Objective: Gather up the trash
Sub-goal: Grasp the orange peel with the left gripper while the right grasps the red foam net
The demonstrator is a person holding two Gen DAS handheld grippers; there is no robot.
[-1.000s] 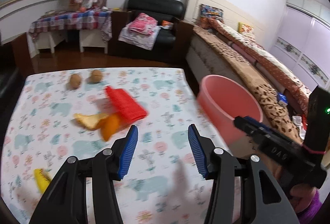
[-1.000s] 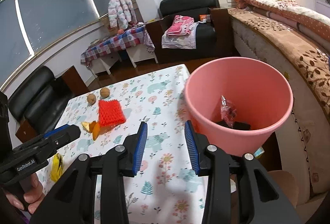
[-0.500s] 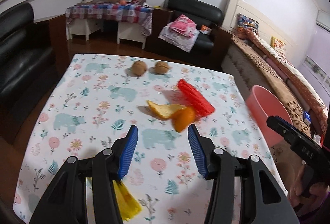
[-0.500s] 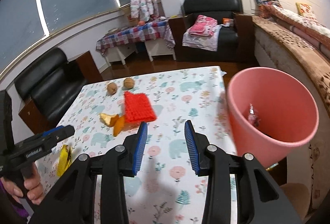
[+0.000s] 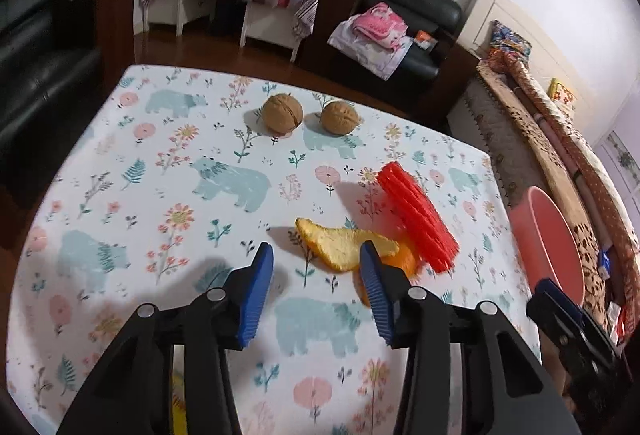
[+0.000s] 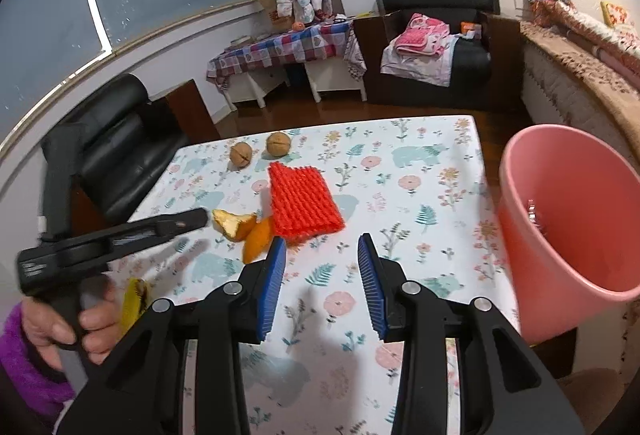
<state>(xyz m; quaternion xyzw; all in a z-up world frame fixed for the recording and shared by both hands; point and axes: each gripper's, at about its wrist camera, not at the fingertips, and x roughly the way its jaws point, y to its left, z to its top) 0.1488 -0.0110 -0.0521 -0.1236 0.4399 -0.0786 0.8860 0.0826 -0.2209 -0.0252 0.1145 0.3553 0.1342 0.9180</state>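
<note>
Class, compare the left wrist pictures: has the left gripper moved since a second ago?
Yes. The left gripper has swung left, away from the pink plastic bin, and closed in on the orange peel.

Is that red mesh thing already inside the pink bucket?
No, the red mesh piece lies flat on the tablecloth beside the orange peel, well apart from the pink bucket.

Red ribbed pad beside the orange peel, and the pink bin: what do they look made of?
Red ribbed pad: probably soft foam fruit netting, going by its matte woven-mesh ridges; knitted fabric is possible. Pink bin: looks like moulded plastic, with smooth, slightly glossy one-piece walls. Orange peel: real citrus rind, pale pith showing.
</note>
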